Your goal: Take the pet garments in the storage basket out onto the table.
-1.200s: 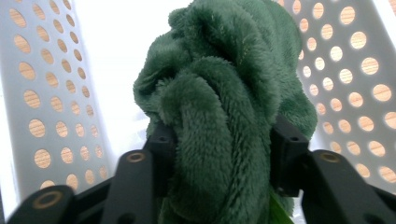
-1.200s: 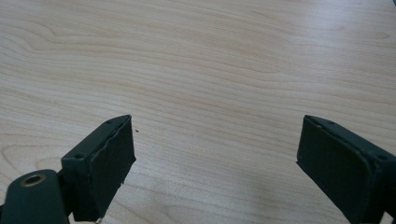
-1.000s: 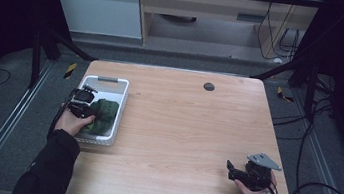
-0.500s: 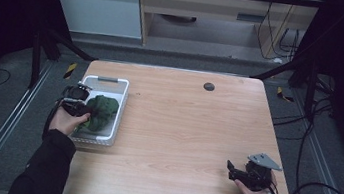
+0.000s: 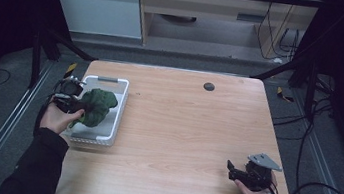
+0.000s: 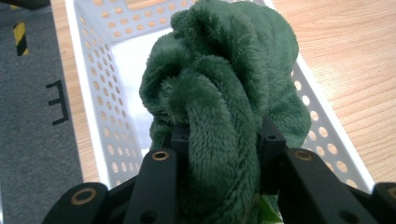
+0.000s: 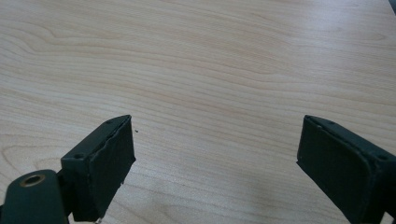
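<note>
A plush, deep-pile green cloth (image 6: 224,93), bunched into soft rounded folds, is seen hanging over the white perforated plastic basket (image 5: 116,115) at the left edge of the pale wood-grain table (image 5: 196,130), and it is clamped tight between the black jaws of the left gripper (image 6: 219,154), a thick fold being squeezed between them. The right gripper (image 7: 215,158) is held low near the table's front right corner with its jaws spread wide and nothing between them. Between basket and right gripper a broad stretch of bare tabletop is left free.
</note>
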{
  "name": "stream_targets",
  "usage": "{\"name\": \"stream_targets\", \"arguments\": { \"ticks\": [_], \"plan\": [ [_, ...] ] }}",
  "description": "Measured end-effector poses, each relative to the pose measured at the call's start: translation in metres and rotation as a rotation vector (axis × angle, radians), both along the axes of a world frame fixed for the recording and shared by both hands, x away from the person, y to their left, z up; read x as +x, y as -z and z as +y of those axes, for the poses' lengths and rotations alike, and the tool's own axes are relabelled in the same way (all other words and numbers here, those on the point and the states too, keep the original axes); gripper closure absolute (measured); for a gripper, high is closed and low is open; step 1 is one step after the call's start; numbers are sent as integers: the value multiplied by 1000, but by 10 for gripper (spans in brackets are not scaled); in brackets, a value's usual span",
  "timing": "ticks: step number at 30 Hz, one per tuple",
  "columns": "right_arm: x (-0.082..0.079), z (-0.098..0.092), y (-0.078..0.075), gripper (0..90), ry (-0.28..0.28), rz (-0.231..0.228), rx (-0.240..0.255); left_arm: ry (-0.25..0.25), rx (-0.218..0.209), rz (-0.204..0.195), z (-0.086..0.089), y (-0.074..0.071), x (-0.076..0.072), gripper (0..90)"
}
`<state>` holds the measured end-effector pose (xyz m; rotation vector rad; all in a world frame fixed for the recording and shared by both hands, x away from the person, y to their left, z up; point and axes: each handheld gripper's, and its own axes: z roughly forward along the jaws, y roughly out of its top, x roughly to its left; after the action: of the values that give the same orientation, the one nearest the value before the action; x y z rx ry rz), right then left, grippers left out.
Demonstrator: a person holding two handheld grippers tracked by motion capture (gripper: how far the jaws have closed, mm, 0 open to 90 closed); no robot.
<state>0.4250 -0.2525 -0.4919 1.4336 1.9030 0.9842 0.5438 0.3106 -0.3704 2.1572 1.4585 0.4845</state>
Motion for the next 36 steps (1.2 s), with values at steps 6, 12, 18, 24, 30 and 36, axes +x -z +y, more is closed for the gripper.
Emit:
{"name": "stream_targets", "arguments": {
  "ticks": [6,12,18,24,30,36],
  "plan": [
    [0,0,0,108,-1,-5,-6,3,3,-19,2,-11,-5,673],
    [-1,0,-1,107,1,-6,-2,26,12,-31,-1,-21,-10,673],
    [-1,-1,-1,107,1,-10,-6,51,15,-43,-4,-32,-15,673],
    [-1,0,-1,107,0,-13,-9,87,24,-58,-9,-41,-22,673],
    [-1,0,-1,107,1,-15,-10,126,28,-80,-16,-51,-30,673],
    [-1,0,-1,105,2,-17,-9,159,27,-98,-25,-59,-37,673]
  ]
}}
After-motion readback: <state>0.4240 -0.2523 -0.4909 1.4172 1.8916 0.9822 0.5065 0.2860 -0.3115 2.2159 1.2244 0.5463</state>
